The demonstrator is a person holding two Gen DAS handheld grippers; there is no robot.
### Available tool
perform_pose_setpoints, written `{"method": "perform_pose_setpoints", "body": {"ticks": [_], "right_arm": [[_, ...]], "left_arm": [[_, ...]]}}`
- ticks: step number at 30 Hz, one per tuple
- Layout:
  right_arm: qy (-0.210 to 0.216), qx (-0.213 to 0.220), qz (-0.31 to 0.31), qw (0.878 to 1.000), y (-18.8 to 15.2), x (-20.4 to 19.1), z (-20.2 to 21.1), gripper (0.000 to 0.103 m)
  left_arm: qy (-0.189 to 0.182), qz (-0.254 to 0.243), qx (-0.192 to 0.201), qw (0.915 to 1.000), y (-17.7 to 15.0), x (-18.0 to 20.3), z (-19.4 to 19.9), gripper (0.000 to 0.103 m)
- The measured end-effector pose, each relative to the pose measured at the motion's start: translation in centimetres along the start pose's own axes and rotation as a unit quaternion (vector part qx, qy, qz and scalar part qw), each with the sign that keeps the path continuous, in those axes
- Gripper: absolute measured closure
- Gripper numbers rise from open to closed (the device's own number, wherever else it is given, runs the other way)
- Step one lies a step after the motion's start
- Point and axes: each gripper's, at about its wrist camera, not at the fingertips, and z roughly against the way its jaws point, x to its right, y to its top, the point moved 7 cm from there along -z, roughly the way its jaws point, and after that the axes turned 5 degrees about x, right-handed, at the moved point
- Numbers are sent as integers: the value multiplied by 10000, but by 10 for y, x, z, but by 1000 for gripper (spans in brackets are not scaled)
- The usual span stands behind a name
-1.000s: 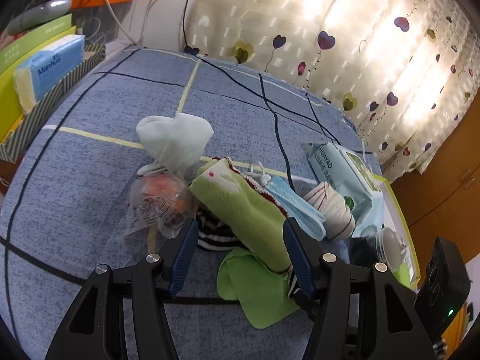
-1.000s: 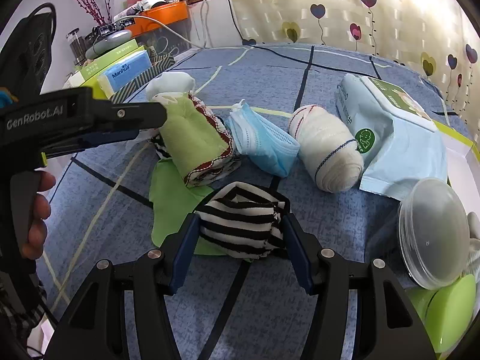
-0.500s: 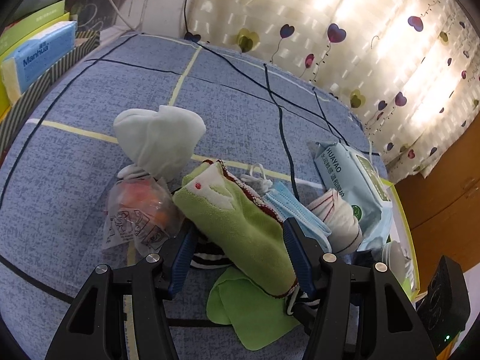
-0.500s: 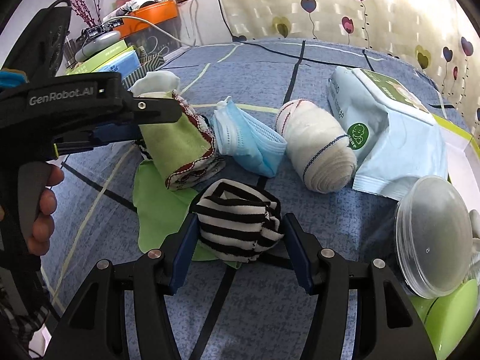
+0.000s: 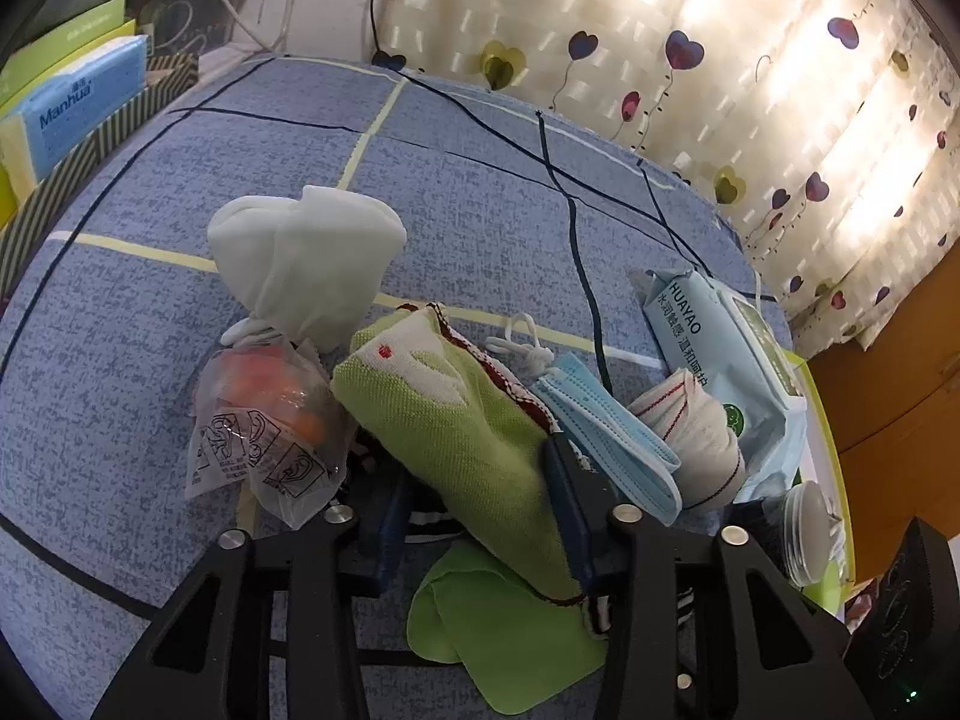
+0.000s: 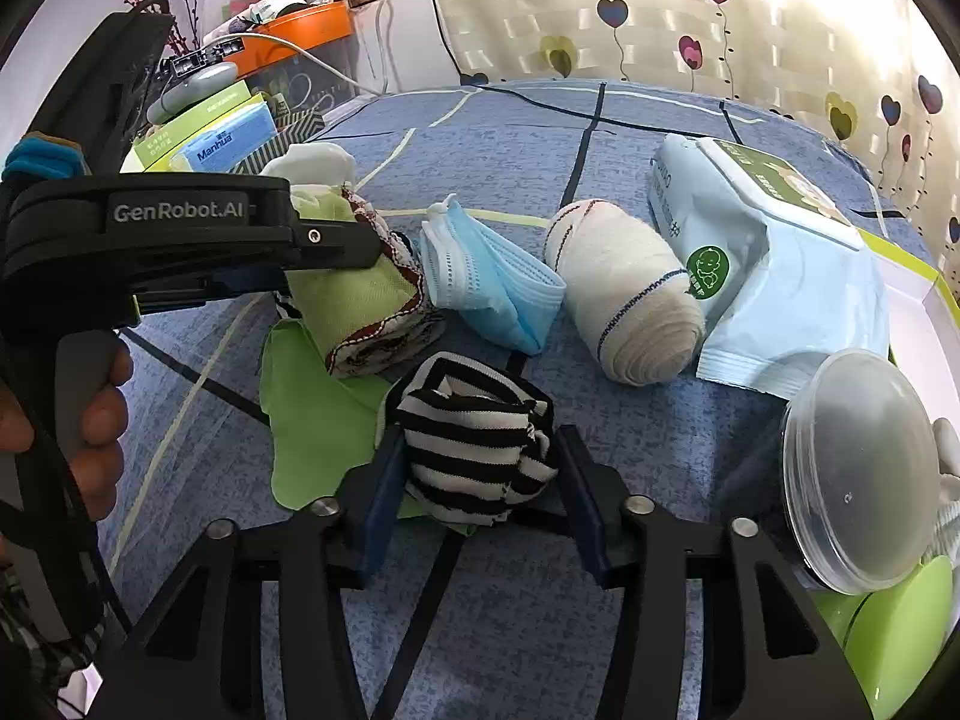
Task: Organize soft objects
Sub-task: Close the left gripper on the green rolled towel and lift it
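My left gripper (image 5: 477, 498) is shut on a rolled green towel (image 5: 456, 438) with a red-brown edge; it also shows in the right wrist view (image 6: 360, 306). My right gripper (image 6: 474, 474) is shut on a black-and-white striped sock (image 6: 474, 438), held over a flat green cloth (image 6: 312, 420). A blue face mask (image 6: 492, 288), a rolled white sock (image 6: 624, 294), a white mask (image 5: 306, 264) and a clear bag with orange contents (image 5: 264, 420) lie on the blue cloth-covered table (image 5: 480, 192).
A pack of wet wipes (image 6: 774, 246) lies at the right. A clear plastic lid (image 6: 858, 474) and a green container (image 6: 888, 648) sit at the right edge. A striped box with tissue packs (image 5: 78, 96) stands at the far left. Curtains hang behind.
My left gripper has closed in around the green towel. My right gripper holds the striped sock and has drawn back slightly.
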Motion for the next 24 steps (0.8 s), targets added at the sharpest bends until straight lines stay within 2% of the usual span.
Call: {"method": "perform_pose_setpoints", "body": {"ticks": [8,17,24], "right_arm": [[-34,4,-10,10000,0,1,1,67],[-68,37,-9,10000,-1,1,7,81],[-99,130,30,9999,-1,2,17,82]], "left_arm": [[90,-225,131,9996,0,6,3,78],[36,-368,304,9989,-2,15,16,81],[121,-610,487,9969,-3,22,34,81]]}}
